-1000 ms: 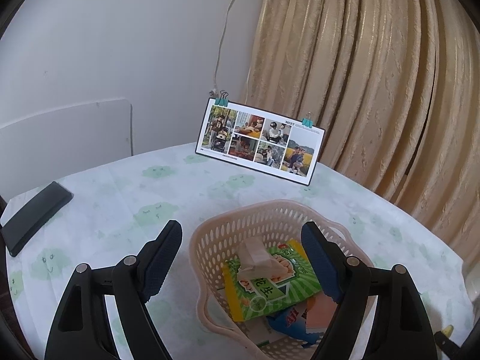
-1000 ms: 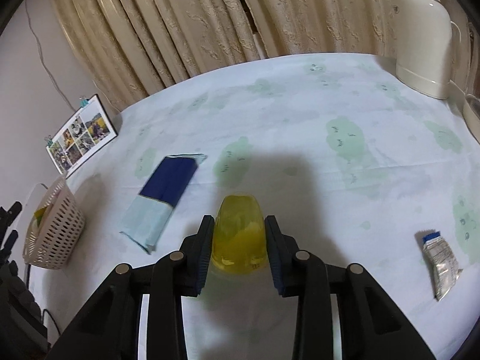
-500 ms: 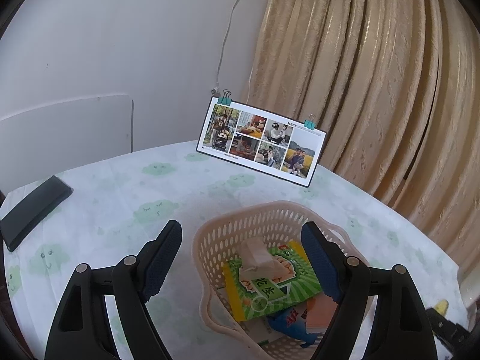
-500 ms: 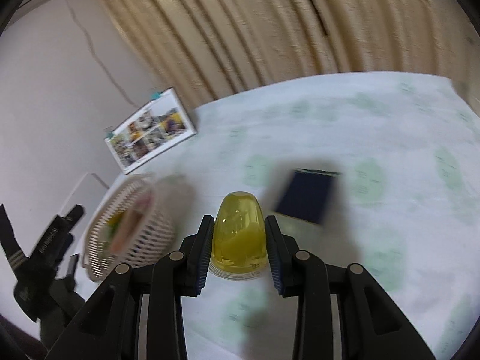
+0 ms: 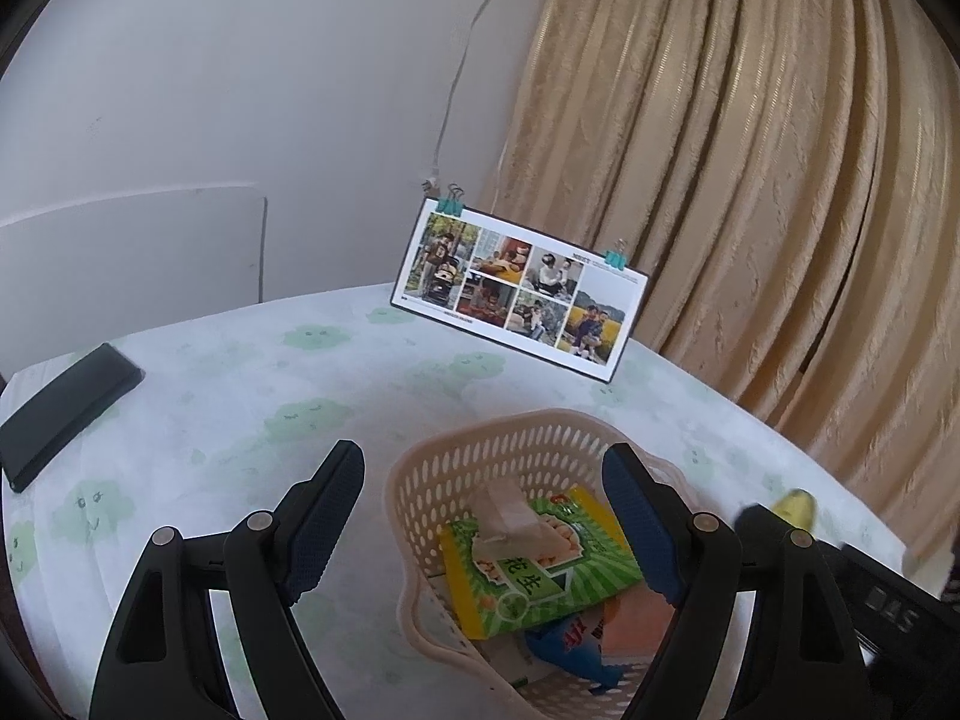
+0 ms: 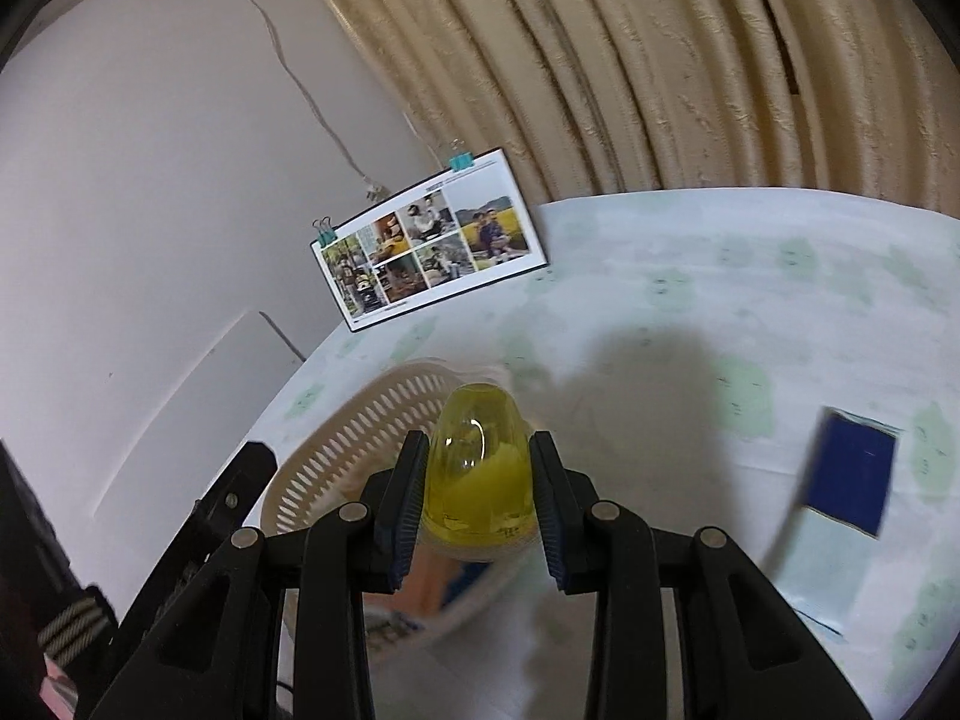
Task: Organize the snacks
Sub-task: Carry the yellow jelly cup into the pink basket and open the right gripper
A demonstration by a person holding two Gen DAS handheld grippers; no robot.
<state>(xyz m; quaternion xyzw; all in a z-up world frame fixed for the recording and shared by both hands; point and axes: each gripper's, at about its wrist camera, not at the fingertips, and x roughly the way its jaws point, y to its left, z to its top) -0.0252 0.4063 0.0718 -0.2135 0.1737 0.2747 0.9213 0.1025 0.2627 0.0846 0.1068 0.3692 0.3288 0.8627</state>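
The right gripper (image 6: 479, 501) pinches a clear yellow dome-shaped jelly cup (image 6: 478, 468) between its pads, held over the near rim of the beige perforated plastic basket (image 6: 354, 438). Its lower edge is blurred, and no label can be read on it. The left gripper (image 5: 483, 525) hangs with jaws spread wide and empty over the same basket (image 5: 516, 441). Inside lies a green snack packet (image 5: 540, 564) printed with the characters 花生, partly covered by a crumpled clear wrapper (image 5: 501, 507); a blue-and-orange packet (image 5: 600, 630) beneath is mostly hidden. At two o'clock from the right gripper lies a blue-and-pale-green flat pouch (image 6: 840, 516), motion-blurred. A clipped photo collage card (image 5: 519, 288) stands at twelve o'clock, its small print illegible.
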